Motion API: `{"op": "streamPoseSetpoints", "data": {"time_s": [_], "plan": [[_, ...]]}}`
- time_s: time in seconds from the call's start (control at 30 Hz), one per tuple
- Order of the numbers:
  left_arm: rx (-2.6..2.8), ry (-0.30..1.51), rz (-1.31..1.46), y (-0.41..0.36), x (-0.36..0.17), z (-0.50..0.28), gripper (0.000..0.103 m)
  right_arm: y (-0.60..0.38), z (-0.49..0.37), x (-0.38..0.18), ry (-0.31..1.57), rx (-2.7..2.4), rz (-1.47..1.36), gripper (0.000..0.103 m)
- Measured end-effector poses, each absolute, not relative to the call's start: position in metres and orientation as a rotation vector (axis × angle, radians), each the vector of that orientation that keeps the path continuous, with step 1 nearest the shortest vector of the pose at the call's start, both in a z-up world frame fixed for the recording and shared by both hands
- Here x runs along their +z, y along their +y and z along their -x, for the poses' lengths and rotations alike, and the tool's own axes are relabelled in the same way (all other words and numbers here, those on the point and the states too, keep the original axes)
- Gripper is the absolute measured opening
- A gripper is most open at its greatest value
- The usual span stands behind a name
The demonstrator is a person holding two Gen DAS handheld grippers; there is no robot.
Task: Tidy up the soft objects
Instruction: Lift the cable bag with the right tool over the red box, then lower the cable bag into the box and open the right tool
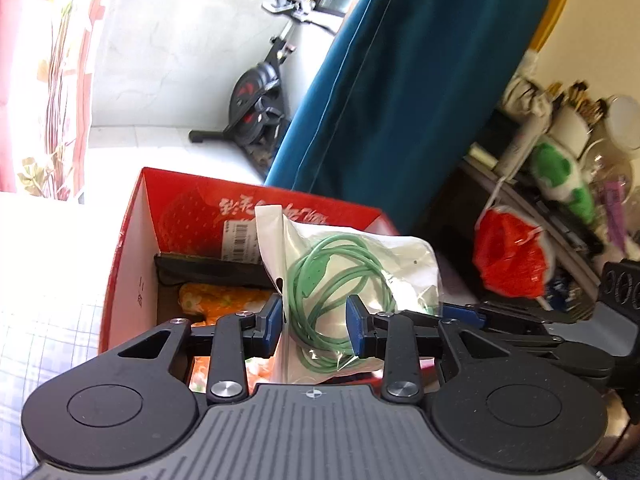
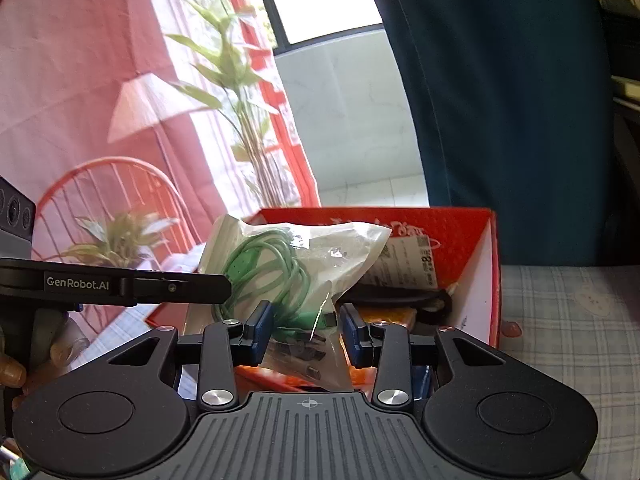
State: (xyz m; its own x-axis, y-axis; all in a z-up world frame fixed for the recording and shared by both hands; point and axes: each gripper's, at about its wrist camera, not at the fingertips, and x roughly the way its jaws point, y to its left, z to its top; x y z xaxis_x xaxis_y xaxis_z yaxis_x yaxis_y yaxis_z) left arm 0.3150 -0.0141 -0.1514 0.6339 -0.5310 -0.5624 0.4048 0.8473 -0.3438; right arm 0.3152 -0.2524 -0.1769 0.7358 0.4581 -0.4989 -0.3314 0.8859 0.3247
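Note:
A clear plastic bag holding a coiled green cable [image 1: 340, 276] stands upright over the open red cardboard box [image 1: 132, 264]. My left gripper [image 1: 314, 326] has the bag between its blue pads, which stand apart around it. My right gripper [image 2: 306, 334] also has the bag [image 2: 280, 264] between its parted blue pads. Inside the box [image 2: 486, 240] lie an orange flowered cloth [image 1: 216, 298] and a dark pouch [image 1: 212, 272]. The left gripper's body shows at the left of the right wrist view [image 2: 120, 282].
The box sits on a pale checked bedspread [image 2: 568, 312]. A teal curtain [image 1: 400, 100] hangs behind. A cluttered shelf with a red bag [image 1: 508, 260] and a green toy [image 1: 560, 176] stands at the right. An exercise bike [image 1: 256, 104] and a potted plant [image 2: 240, 120] stand farther back.

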Motion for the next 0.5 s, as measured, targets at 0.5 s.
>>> {"op": "streamPoseSetpoints", "data": {"time_s": [0.5], "plan": [[-0.511,0.874,0.163,-0.033,-0.191,-0.347,0.035,-0.248,-0.347,-0.219,0.786,0.366,-0.134,0.036]]}}
